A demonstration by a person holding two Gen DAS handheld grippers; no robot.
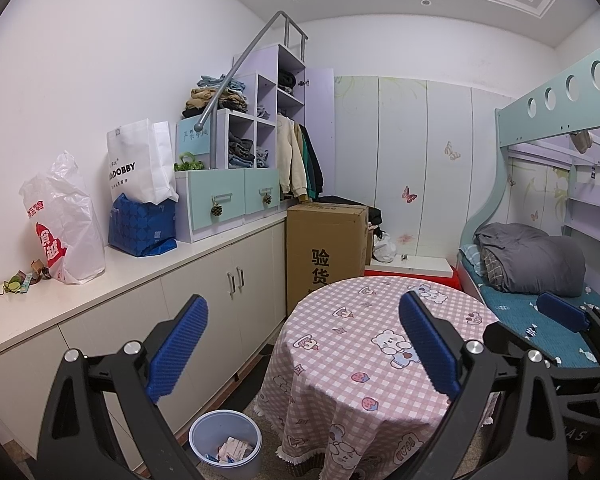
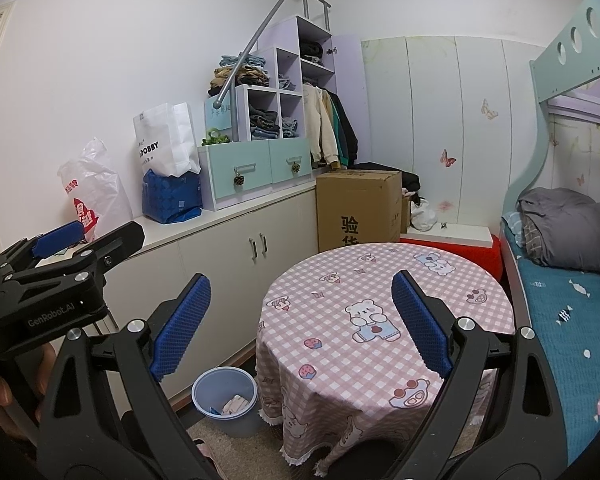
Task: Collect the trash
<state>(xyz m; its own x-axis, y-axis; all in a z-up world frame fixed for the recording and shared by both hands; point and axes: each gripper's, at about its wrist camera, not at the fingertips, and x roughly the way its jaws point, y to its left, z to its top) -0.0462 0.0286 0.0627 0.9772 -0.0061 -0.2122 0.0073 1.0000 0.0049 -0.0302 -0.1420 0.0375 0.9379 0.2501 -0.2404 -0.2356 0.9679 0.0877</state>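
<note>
Both the left gripper (image 1: 302, 350) and right gripper (image 2: 300, 324) are spread, holding nothing. Scraps (image 1: 22, 278) lie uncollected on the worktop (image 1: 148, 268); the bin (image 1: 225, 442) already holds some trash.

Lighting: even, cool indoor light from above; one recessed ceiling lamp (image 1: 425, 2) was lit at the far top. Walls (image 1: 100, 60) read bright, nearly washed out at left. Shadows: soft and faint, darkest beneath the round table (image 2: 380, 300) and beside the bin (image 1: 225, 442). Glare: small highlights on the metal handrail (image 1: 240, 68). Focus: sharp near and far; no motion blur. Distortion: strong fisheye bending of straight lines, with black vignette at all corners in both views.
</note>
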